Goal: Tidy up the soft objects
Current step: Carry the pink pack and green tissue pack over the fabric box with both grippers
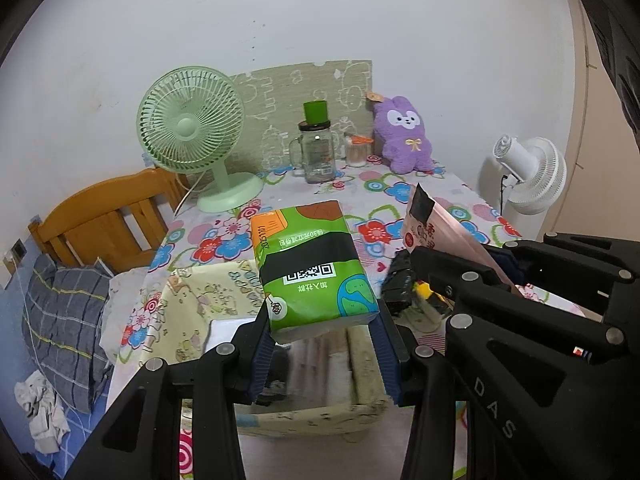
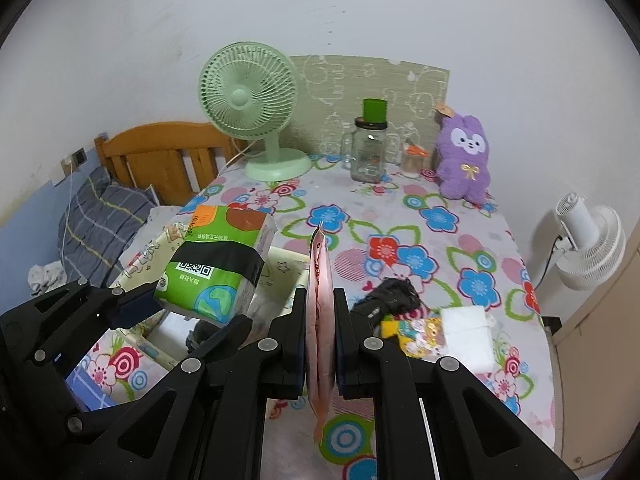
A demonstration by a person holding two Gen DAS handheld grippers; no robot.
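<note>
L gripper (image 1: 323,344) – 1 tissue pack (image 1: 312,264)

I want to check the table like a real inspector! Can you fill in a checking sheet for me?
Surface: table under a flowered cloth.
Job's things: green tissue pack and pink pouch, both lifted; fabric box below; purple plush at the back.
Clutter: green fan, glass jar, black bundle, white pack.
Grippers: left gripper clamps the tissue pack; right gripper clamps the pouch.
Cables: white cord from the green fan.
Surroundings: bed headboard, pillow, white fan.
</note>
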